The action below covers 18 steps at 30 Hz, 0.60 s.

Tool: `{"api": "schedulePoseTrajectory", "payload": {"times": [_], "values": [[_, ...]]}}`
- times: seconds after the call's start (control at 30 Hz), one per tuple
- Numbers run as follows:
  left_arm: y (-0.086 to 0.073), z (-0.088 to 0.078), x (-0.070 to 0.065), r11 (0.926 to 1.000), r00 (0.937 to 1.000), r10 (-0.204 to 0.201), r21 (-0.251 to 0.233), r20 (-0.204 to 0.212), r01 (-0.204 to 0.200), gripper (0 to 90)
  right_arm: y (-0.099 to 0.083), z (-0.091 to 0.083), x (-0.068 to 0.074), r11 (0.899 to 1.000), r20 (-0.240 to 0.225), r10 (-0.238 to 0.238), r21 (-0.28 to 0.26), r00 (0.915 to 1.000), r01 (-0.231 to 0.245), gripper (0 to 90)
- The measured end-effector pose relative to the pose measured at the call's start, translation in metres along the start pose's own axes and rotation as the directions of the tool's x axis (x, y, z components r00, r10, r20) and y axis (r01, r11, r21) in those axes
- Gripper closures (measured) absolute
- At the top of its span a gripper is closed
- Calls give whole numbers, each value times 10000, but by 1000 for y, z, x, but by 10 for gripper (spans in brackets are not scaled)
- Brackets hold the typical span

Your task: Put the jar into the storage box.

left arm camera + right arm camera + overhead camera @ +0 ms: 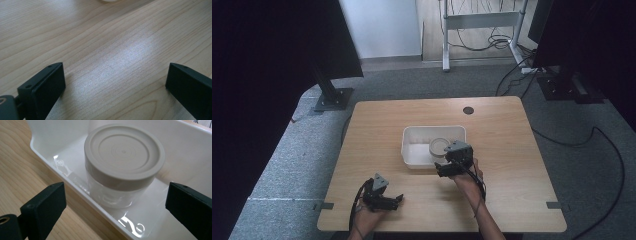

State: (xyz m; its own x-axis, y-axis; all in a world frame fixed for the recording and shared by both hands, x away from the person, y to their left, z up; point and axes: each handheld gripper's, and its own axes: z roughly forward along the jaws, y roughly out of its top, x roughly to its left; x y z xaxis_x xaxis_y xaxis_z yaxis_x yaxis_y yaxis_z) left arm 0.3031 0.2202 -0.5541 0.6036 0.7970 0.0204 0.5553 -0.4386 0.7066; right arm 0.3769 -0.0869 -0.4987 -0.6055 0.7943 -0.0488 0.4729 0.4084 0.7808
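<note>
The high view looks forward and down from the near side, taking in the whole surface [512,150]. The left tool [115,82] view skims bare wood closely, a pale edge at top perhaps the white bin [412,150]. The right tool [115,202] view faces the bin's jar [123,162] at close range.

Wooden table [507,165] with grommet hole [468,110], grey carpet [287,160], floor cables [602,135], white desk frame [482,20]
</note>
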Motion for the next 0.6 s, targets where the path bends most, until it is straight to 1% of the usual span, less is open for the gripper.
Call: {"api": "schedulePoseTrajectory", "payload": {"times": [0.3,0.4,0.6], "values": [[0,0,0,10000,10000,-18,0,10,18,21,-8,-10,-4,10000,-87,-70,10,9999,71,28],[0,0,0,10000,10000,-1,1,6,1,21,-11,-12,-5,10000,-187,-69,-10,9998,69,44],[0,0,0,10000,10000,-5,5,9,5,21,-15,-16,-4,9999,-294,-104,-40,9995,102,44]]}}
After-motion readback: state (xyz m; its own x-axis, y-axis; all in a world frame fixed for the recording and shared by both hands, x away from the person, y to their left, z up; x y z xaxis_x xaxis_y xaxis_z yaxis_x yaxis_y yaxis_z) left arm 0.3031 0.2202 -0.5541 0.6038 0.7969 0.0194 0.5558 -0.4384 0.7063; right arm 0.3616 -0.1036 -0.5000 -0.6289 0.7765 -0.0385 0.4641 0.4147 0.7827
